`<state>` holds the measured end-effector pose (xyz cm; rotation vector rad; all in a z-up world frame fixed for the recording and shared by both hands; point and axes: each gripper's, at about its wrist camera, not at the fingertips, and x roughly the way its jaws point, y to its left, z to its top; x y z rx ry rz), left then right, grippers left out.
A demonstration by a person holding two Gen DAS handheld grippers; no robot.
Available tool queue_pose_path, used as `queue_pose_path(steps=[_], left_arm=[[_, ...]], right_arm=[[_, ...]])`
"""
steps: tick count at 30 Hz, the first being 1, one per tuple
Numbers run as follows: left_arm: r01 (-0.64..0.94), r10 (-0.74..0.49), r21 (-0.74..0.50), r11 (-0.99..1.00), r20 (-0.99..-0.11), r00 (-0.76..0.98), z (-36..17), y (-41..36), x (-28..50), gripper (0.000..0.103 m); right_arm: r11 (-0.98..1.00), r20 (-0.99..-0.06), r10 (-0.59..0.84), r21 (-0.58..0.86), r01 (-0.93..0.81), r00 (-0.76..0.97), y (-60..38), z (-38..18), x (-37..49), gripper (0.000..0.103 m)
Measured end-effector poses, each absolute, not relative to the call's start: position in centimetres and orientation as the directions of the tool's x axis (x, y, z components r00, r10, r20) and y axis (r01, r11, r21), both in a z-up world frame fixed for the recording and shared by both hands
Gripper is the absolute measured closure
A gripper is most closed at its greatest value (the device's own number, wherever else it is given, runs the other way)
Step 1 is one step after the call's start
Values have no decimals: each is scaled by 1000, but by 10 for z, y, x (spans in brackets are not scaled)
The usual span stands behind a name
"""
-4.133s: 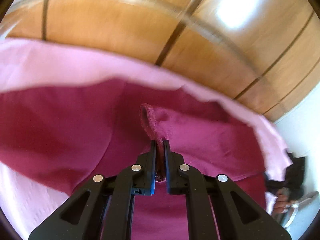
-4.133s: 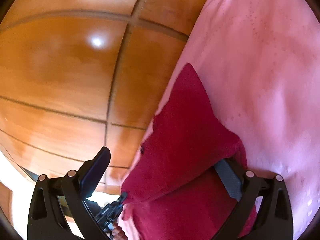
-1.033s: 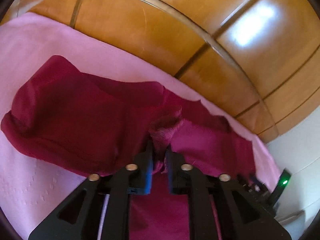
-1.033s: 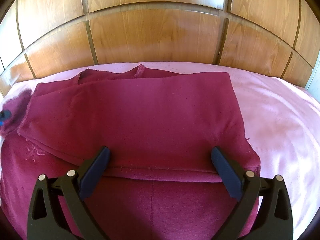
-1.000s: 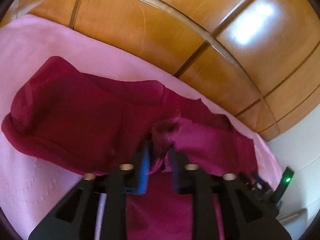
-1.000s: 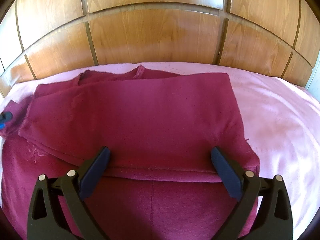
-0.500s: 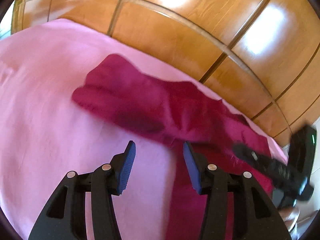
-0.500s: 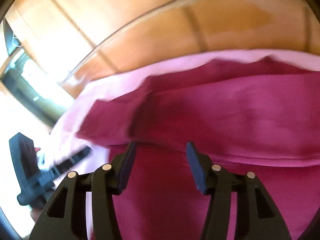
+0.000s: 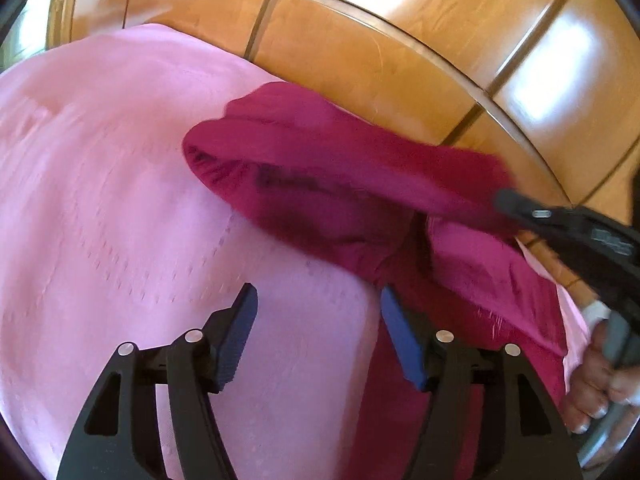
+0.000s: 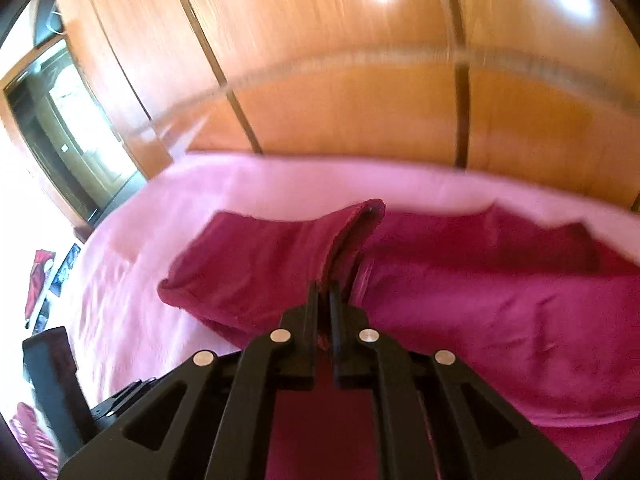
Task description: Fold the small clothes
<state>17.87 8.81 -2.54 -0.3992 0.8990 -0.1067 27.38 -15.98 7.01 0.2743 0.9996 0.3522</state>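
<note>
A crimson garment (image 9: 320, 184) lies on a pink bedspread (image 9: 100, 200) near a wooden headboard. My left gripper (image 9: 318, 312) is open and empty, over the bedspread just left of the garment's edge. My right gripper (image 10: 325, 292) is shut on a raised fold of the garment (image 10: 348, 232) and lifts it off the bed. In the left wrist view the right gripper (image 9: 532, 212) comes in from the right, pinching the garment's lifted edge, held by a hand (image 9: 604, 384).
The wooden headboard (image 9: 380, 52) runs along the far side of the bed. A wooden wardrobe wall (image 10: 320, 40) and a doorway (image 10: 76, 136) stand behind. Dark objects and some red cloth (image 10: 38, 280) lie at the left, beyond the bed.
My left gripper has let go of the garment, opened and pulled back to the left. My right gripper has swung left, closed on a fold of the garment and raised it.
</note>
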Motion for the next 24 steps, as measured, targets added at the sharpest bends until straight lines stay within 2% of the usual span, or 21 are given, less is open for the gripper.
queue_pose_path(steps=[5, 9, 10, 11, 13, 14, 17, 18, 24], left_arm=[[-128, -169, -308, 943, -772, 613, -25, 78, 203, 40], [-138, -111, -240, 961, -791, 602, -30, 65, 217, 42], [-131, -100, -221, 966, -794, 599, -30, 62, 218, 45], [-124, -88, -200, 972, -799, 594, -31, 58, 220, 54], [-119, -70, -174, 977, -800, 596, -31, 54, 221, 65], [-113, -64, -162, 980, -801, 595, -31, 52, 221, 77], [-69, -78, -152, 986, -787, 611, -31, 45, 214, 92], [-51, -81, -142, 989, -784, 615, -30, 41, 211, 95], [30, -54, -44, 999, -774, 630, -31, 16, 196, 95]], right_arm=[[922, -710, 370, 359, -145, 599, -202, 109, 263, 99], [942, -694, 299, 325, -86, 655, -248, 118, 255, 99], [948, -694, 276, 312, -66, 665, -259, 118, 253, 99], [953, -697, 249, 299, -43, 673, -272, 115, 251, 99], [959, -711, 196, 281, 18, 676, -300, 109, 240, 99], [960, -720, 171, 274, 49, 673, -312, 105, 232, 99], [950, -766, 115, 271, 154, 633, -349, 76, 215, 99], [946, -780, 106, 270, 178, 616, -357, 66, 210, 99], [937, -859, 39, 209, 280, 511, -378, 6, 188, 99]])
